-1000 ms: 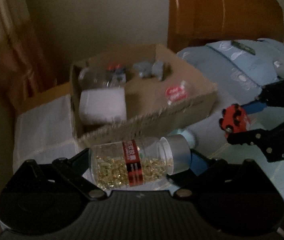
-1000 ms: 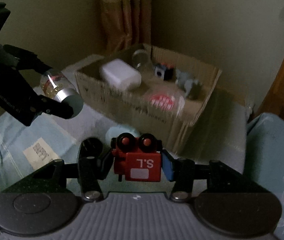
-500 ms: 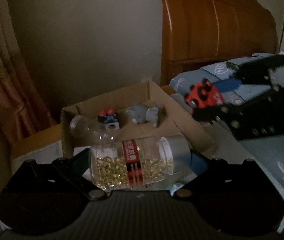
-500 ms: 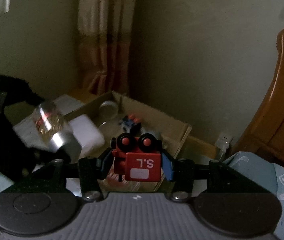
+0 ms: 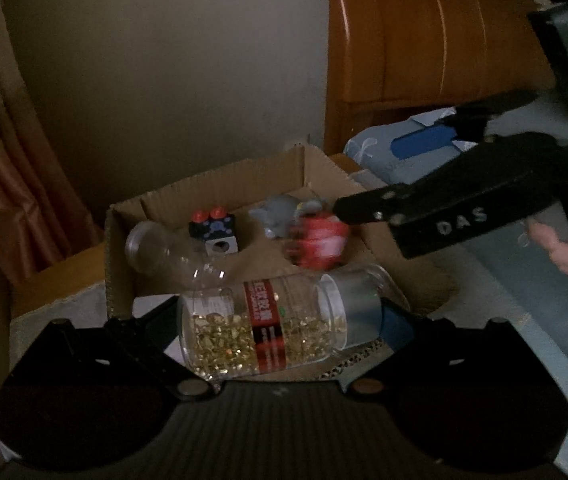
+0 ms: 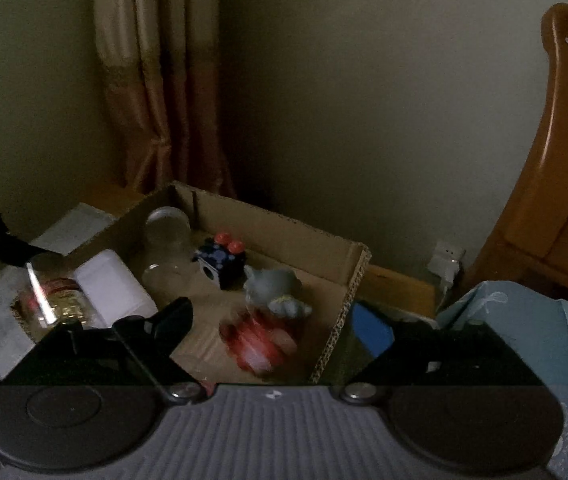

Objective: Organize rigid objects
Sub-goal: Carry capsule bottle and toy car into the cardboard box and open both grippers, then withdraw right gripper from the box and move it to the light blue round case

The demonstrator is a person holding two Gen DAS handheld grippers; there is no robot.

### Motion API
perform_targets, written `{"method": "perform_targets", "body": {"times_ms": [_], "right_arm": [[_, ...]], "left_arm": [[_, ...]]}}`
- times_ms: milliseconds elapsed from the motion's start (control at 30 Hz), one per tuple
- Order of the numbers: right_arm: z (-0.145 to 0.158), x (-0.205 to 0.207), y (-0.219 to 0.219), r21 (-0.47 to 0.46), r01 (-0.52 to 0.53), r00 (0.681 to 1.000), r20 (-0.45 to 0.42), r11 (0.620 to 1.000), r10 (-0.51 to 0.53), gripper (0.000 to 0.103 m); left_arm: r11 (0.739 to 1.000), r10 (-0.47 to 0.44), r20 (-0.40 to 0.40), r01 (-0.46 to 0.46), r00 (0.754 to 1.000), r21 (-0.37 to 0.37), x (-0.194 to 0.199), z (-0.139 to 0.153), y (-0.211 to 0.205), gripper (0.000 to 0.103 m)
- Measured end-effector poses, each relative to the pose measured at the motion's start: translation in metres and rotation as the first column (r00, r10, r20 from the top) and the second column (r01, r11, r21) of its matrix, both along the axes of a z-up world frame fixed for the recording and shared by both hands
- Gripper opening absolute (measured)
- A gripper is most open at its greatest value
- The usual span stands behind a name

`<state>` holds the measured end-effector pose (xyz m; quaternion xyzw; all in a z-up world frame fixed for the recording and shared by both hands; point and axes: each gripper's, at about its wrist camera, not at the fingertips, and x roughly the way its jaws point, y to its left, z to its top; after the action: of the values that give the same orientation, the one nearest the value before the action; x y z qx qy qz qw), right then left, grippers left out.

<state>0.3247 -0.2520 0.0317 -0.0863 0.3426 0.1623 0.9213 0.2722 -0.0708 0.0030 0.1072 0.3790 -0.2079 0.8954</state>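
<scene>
Dim bedroom corner: a curtain (image 6: 156, 80) hangs against a plain wall, a wooden headboard (image 5: 435, 52) stands to one side, and a cardboard box (image 6: 347, 280) sits on a cloth-covered surface beside blue bedding (image 5: 543, 280). Its top is open, which is why both tools come at it from above.

Inside the box lie a clear jar (image 5: 152, 244), a dark cube (image 5: 214, 232) with red knobs, a grey figure (image 6: 278, 288) and a white block (image 6: 112, 288) at the near-left side.

Over the box floor, the right gripper (image 6: 268, 336) has its fingers spread wide, with nothing between them. Below it the red toy (image 6: 260, 344) shows as a motion-blurred smear just in front of the grey figure; I judge it is dropping or just landing, freed so that it joins the rest.

Lower in the left view, the left gripper (image 5: 280, 316) pinches the bottle (image 5: 276, 320) of gold capsules crosswise, one finger at its base and one at its silver cap, so it lies level. It hangs over the box's near wall, apparently waiting its turn.

Room is tight. The right tool's arm crosses above the far right of the box, close to the bottle's cap end. The floor is free mainly between the white block and the toy, toward the near wall. Lowering the bottle there looks safest once the right tool lifts clear; the near cardboard edge sits just under the bottle and could catch it.
</scene>
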Motion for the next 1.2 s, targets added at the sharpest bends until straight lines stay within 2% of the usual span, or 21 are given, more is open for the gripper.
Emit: {"method": "perform_targets", "body": {"times_ms": [400, 567, 667, 900, 1200], "right_arm": [[0.010, -0.009, -0.023, 0.011, 0.061, 0.998, 0.017, 0.998, -0.061, 0.090], [0.010, -0.014, -0.030, 0.029, 0.070, 0.998, 0.005, 0.997, -0.070, 0.090], [0.011, -0.020, -0.030, 0.028, 0.066, 0.998, 0.009, 0.997, -0.066, 0.091], [0.013, -0.045, -0.024, 0.041, 0.050, 0.999, 0.016, 0.998, -0.051, 0.103], [0.000, -0.085, -0.007, 0.023, 0.057, 0.998, 0.006, 0.998, -0.058, 0.103]], "left_arm": [[1.000, 0.006, 0.029, -0.006, 1.000, -0.002, 0.039, 0.001, -0.019, 0.099], [1.000, 0.014, 0.034, -0.014, 0.999, -0.001, 0.040, 0.001, -0.020, 0.099], [1.000, 0.018, 0.023, -0.018, 1.000, -0.015, 0.036, 0.003, -0.015, 0.099], [0.997, 0.048, 0.010, -0.047, 0.999, -0.057, 0.015, 0.009, 0.002, 0.099], [0.995, 0.085, 0.038, -0.083, 0.996, -0.064, -0.032, 0.011, 0.020, 0.099]]}}
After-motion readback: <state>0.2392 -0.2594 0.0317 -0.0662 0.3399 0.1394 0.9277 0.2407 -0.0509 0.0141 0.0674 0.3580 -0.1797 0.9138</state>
